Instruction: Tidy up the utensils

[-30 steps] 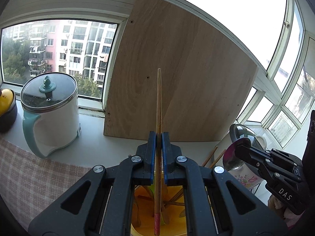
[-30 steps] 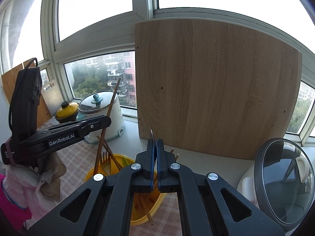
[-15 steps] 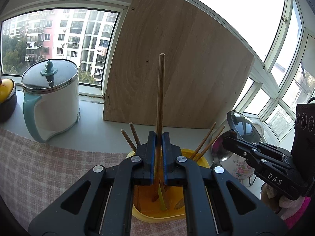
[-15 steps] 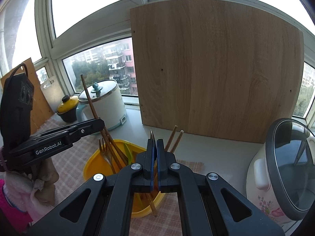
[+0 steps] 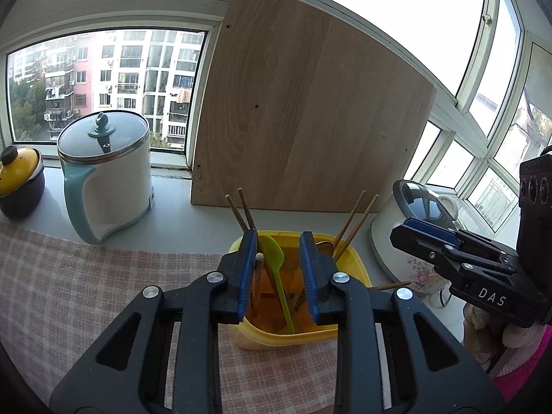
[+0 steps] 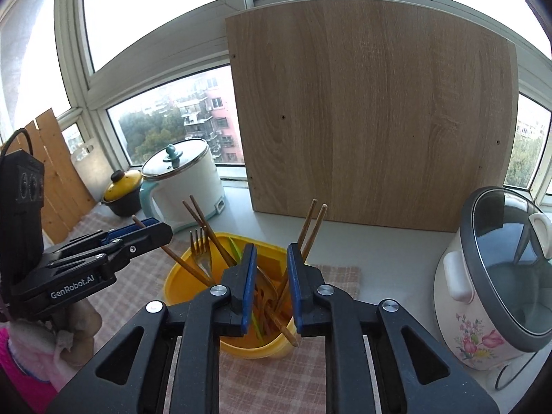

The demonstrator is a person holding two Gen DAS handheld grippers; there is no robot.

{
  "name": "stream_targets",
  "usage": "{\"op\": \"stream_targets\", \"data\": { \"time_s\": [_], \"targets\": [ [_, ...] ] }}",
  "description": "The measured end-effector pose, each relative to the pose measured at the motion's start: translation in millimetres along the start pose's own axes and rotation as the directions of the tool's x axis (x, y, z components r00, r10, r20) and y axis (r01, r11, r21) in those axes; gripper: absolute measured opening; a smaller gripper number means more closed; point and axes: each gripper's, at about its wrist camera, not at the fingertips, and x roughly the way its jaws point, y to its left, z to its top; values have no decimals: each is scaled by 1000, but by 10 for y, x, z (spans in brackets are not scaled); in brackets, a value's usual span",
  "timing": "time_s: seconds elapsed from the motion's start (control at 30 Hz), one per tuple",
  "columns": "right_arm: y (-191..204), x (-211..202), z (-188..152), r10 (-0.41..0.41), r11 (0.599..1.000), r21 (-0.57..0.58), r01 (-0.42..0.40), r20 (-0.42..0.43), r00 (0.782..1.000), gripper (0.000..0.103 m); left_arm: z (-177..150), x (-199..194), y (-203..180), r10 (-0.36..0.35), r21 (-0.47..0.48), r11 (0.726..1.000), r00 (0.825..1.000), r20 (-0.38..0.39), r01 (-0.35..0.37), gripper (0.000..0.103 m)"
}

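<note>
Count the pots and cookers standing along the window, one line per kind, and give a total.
White electric pot with teal handle: 1
Small dark pot with yellow lid: 1
Floral rice cooker: 1
Total: 3

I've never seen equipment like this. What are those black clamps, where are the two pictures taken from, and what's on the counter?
No robot: a person holds a clamp-like tool in each hand, each with its own camera looking along its fingers. One view shows the left tool, the other the right tool. Both hover over a yellow plastic utensil tub of wooden chopsticks, a metal fork and a green plastic spoon. Both tools' jaws are opening; neither grips anything. Beside it: a white electric pot and a flowered rice cooker.
</note>
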Motion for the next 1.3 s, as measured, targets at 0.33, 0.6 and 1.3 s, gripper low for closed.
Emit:
{"op": "stream_targets", "data": {
  "time_s": [0.33, 0.6, 1.3],
  "targets": [
    [155, -300, -60, -42, 999, -10, 43, 48, 998, 60, -127, -434, -99, 12, 47, 999, 1000, 11, -12, 36],
    [283, -610, -136, -101, 995, 2, 101, 86, 991, 78, -251, -870, -228, 52, 108, 993, 998, 34, -56, 74],
    [484, -968, -348, -178, 984, 13, 178, 150, 973, 88, -518, -1356, -496, 172, 186, 965, 982, 80, -184, 102]
  ]
}}
